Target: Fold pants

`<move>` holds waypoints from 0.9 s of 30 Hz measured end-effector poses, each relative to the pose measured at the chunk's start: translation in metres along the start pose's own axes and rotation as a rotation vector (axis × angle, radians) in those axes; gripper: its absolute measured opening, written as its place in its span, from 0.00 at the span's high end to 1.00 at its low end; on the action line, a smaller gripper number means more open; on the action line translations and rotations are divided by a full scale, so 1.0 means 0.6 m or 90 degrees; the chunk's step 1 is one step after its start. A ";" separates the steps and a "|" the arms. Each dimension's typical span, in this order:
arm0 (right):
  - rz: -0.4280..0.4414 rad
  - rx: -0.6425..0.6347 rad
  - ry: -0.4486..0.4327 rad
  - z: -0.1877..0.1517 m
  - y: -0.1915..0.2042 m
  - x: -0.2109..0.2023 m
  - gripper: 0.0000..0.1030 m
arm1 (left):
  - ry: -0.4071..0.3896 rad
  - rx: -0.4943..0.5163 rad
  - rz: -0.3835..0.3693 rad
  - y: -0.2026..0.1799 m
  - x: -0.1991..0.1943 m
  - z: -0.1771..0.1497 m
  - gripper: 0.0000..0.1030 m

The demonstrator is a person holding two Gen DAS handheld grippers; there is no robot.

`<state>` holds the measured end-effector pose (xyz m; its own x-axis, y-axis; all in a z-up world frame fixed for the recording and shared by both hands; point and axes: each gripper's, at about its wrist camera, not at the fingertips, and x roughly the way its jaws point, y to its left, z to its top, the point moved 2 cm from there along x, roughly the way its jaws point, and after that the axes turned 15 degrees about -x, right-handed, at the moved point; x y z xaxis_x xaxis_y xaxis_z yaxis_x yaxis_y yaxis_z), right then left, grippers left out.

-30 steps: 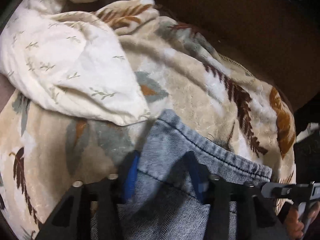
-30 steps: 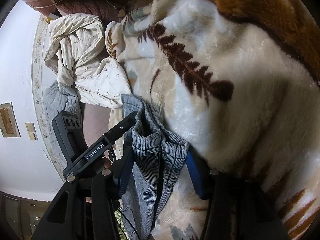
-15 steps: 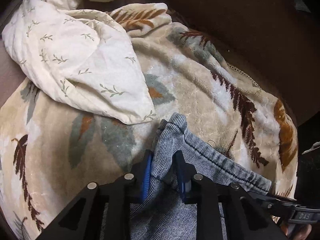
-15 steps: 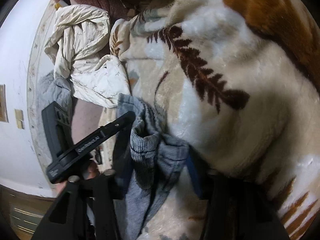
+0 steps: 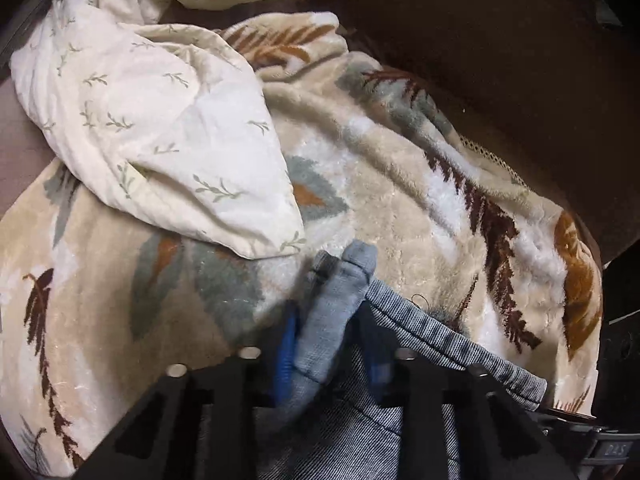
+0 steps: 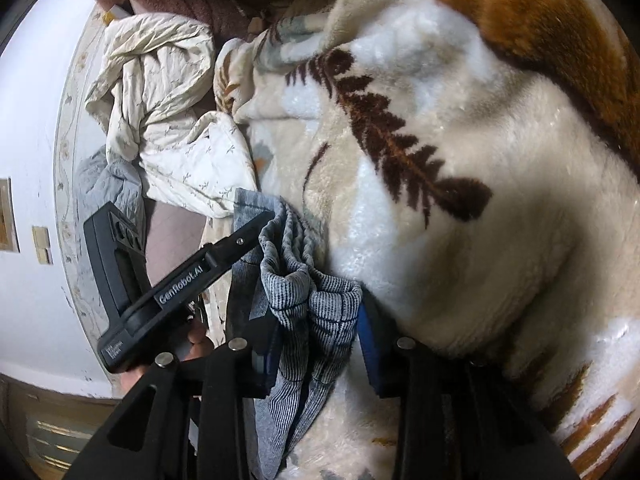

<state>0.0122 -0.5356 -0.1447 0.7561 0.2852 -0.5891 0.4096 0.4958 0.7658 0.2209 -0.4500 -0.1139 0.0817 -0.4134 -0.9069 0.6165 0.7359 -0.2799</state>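
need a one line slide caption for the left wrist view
Left gripper pinches a bunched corner of the grey-blue pants above a leaf-patterned fleece blanket, beside a crumpled cream sheet.

Only readable bit is "GenRobot.AI", embossed along the arm of the left gripper [image 6: 256, 222] in the right wrist view. There's a small label near its handle end too, probably text, way too blurry.

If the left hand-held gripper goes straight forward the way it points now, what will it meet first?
The left hand-held gripper is already closed on a bunched corner of the pants. Straight ahead lies the leaf-patterned fleece blanket; the white sprigged sheet lies further left. Depth is unclear.
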 end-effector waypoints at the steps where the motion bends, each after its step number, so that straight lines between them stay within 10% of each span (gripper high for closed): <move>1: 0.004 -0.001 -0.002 -0.001 0.000 -0.001 0.68 | -0.005 0.004 0.001 0.000 -0.002 0.000 0.79; 18: 0.054 -0.236 -0.098 -0.031 0.170 -0.073 0.73 | -0.177 -0.047 -0.166 0.071 -0.244 -0.025 0.84; 27: 0.088 -0.382 -0.056 -0.122 0.280 -0.046 0.74 | -0.236 -0.067 -0.198 0.159 -0.345 -0.105 0.84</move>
<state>0.0228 -0.4001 -0.0184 0.8310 0.3238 -0.4524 -0.0342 0.8413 0.5394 0.2134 -0.2604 0.0276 0.1916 -0.7713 -0.6070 0.5753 0.5893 -0.5673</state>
